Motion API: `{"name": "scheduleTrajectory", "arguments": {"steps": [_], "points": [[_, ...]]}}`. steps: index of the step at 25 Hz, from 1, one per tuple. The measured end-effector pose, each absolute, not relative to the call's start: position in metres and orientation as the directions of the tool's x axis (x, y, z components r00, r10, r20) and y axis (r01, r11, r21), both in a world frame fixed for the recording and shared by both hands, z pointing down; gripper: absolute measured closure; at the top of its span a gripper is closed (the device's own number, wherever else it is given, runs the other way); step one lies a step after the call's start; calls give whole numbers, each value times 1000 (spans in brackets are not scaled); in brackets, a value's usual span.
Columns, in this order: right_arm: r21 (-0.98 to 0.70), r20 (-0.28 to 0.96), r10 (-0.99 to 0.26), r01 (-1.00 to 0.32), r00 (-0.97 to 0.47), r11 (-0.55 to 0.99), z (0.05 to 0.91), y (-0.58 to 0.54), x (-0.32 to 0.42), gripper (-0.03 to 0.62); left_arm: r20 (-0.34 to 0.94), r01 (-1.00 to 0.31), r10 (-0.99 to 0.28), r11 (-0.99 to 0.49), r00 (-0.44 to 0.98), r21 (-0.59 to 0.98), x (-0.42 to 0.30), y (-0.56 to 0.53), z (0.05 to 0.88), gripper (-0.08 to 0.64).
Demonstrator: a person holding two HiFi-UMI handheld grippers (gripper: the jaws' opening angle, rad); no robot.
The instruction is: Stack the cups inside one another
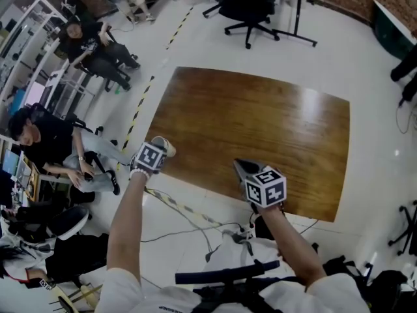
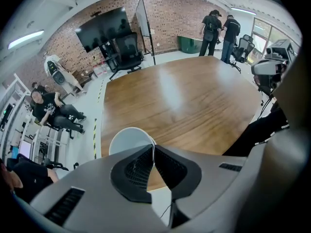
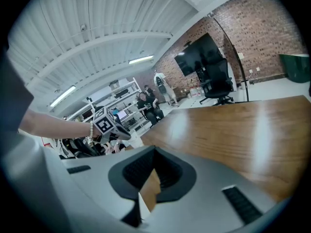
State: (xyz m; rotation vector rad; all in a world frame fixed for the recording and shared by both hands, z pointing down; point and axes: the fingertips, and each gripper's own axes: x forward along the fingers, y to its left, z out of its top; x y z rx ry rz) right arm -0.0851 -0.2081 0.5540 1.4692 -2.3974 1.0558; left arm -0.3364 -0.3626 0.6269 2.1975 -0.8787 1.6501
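Note:
A white cup (image 2: 127,139) hangs just off the near left corner of the brown wooden table (image 1: 260,129). My left gripper (image 2: 154,147) is shut on its rim, with the thin wall pinched between the pads. In the head view the left gripper (image 1: 158,150) points steeply down at that corner, with the cup (image 1: 167,147) showing past its marker cube. The right gripper (image 1: 243,168) hovers over the table's near edge. In its own view the right gripper (image 3: 154,149) is shut with nothing in it. That view also shows the left gripper (image 3: 112,130) and the cup (image 3: 132,139) off to its left.
Seated people (image 1: 45,142) and shelving fill the floor to the left. A black office chair (image 1: 251,8) and a stand (image 1: 298,25) are beyond the table's far edge. Cables (image 1: 195,217) lie on the floor near me. Two people (image 2: 221,28) stand at the far corner.

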Motion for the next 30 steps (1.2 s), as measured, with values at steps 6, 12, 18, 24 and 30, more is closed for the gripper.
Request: {"name": "scheduleTrajectory", "arguments": {"steps": [6, 12, 18, 24, 30], "points": [[-498, 460, -735, -830, -497, 250, 558, -207, -73, 578, 944, -609, -296, -779, 145, -150, -340, -360, 640, 546], [-498, 467, -735, -833, -491, 241, 564, -206, -68, 578, 944, -627, -302, -764, 136, -154, -343, -364, 645, 545], [-492, 472, -734, -837, -488, 240, 564, -202, -63, 578, 919, -668, -346, -731, 189, -138, -335, -365, 637, 476], [-486, 466, -729, -833, -501, 262, 559, -198, -66, 578, 783, -812, -535, -579, 317, -67, -329, -356, 577, 454], [-468, 438, -729, -826, -526, 315, 543, -196, -90, 578, 598, -908, -708, -409, 375, 86, -345, -297, 527, 456]]}}
